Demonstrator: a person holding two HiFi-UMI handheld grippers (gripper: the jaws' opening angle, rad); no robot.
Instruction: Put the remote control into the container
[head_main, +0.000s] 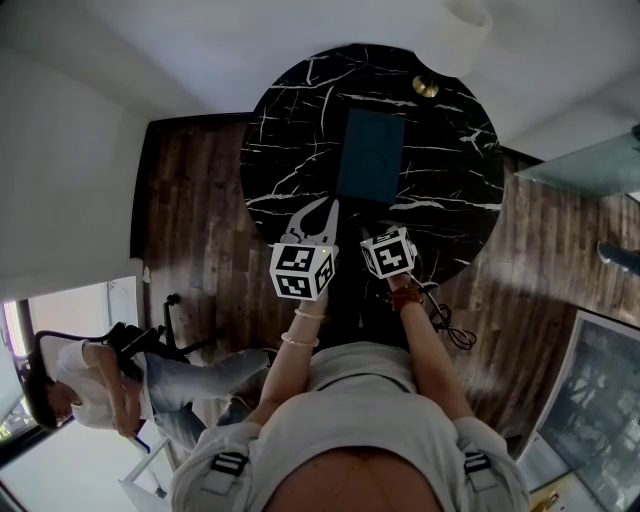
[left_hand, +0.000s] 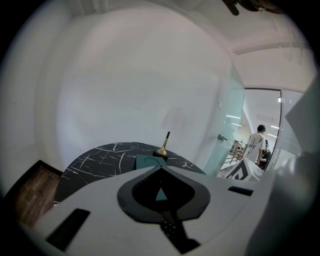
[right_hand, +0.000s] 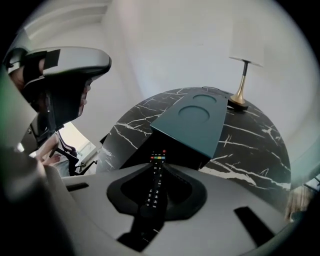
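A black remote control (right_hand: 156, 182) with coloured buttons lies lengthwise between the jaws of my right gripper (right_hand: 159, 164), which is shut on it. Just ahead of it stands the teal container (right_hand: 195, 125), a flat box with two round recesses in its top, at the middle of the round black marble table (head_main: 290, 130). My left gripper (left_hand: 161, 168) is shut with nothing in it, its tips meeting and pointed at the container (left_hand: 147, 161). In the head view both grippers hover at the table's near edge, the left gripper (head_main: 322, 212) beside the right gripper's marker cube (head_main: 388, 252).
A brass lamp (head_main: 427, 87) stands at the table's far side, behind the container. A person sits on a chair (head_main: 100, 385) at the lower left. A cable (head_main: 450, 325) lies on the wooden floor to the right. A glass partition (left_hand: 227, 125) stands beyond the table.
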